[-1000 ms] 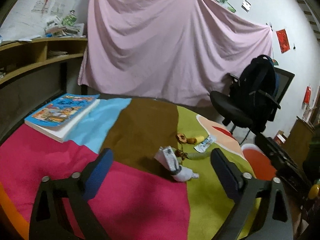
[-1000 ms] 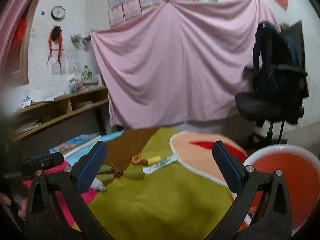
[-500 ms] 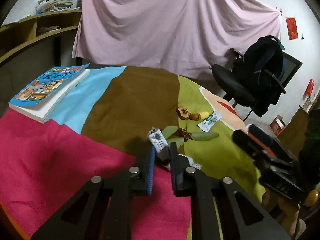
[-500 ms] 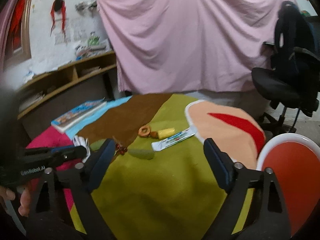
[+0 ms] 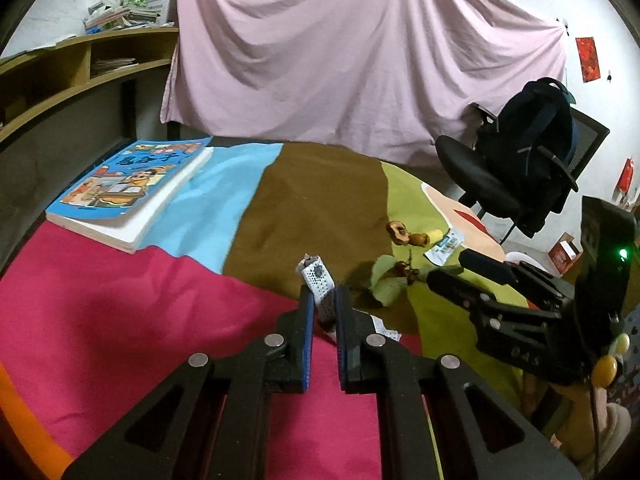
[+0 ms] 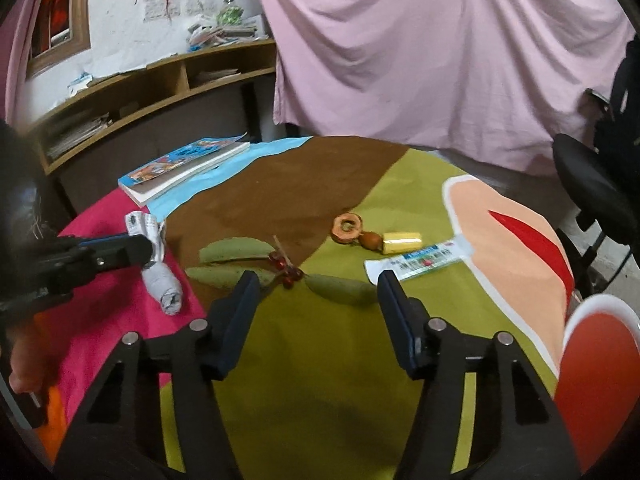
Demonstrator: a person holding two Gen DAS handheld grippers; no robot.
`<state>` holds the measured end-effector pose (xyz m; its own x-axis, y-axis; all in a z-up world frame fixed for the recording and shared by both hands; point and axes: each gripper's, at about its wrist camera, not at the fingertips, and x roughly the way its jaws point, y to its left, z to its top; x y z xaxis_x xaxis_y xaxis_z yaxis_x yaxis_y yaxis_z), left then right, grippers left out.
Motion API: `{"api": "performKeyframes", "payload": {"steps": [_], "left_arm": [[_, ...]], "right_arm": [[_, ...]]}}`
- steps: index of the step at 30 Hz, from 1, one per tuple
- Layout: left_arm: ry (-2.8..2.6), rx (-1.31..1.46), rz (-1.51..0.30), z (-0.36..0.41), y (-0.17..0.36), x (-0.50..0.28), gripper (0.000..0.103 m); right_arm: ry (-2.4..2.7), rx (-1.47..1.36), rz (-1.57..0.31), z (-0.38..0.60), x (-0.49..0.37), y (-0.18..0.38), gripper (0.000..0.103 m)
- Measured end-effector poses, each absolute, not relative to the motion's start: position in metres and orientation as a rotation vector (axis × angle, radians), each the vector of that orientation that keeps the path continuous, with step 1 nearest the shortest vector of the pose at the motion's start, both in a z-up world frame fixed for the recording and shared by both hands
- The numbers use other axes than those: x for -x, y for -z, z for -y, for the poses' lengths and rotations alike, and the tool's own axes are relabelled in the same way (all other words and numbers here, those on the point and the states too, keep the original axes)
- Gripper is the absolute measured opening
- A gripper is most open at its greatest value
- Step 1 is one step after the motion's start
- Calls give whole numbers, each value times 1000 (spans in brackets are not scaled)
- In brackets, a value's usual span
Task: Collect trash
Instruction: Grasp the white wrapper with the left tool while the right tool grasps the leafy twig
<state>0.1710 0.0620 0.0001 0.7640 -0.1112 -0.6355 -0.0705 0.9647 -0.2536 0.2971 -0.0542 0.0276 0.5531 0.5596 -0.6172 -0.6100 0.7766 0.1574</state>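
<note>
The left gripper (image 5: 323, 304) is clamped on a crumpled white dotted wrapper (image 5: 319, 280), light and limp, near the multicoloured table's (image 5: 120, 320) near edge, while the right gripper's (image 6: 316, 300) empty jaws are closing over flimsy green leaves (image 6: 340, 286).

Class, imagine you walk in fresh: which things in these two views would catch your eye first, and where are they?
The left tool pinches a crumpled white wrapper on the pink cloth patch. The right tool, jaws closing on nothing yet, hangs over green leaves with red berries. A pink sheet drapes the back wall.
</note>
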Motion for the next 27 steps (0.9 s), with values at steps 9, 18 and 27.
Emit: {"api": "performKeyframes", "payload": {"steps": [9, 18, 27], "left_arm": [[4, 260, -684, -70, -6, -168, 7], [7, 249, -684, -66, -7, -169, 7], [19, 214, -648, -53, -16, -166, 7]], "right_arm": [[-741, 130, -724, 28, -310, -29, 69], [-788, 125, -745, 21, -314, -24, 35], [-743, 36, -627, 47, -293, -39, 33]]}}
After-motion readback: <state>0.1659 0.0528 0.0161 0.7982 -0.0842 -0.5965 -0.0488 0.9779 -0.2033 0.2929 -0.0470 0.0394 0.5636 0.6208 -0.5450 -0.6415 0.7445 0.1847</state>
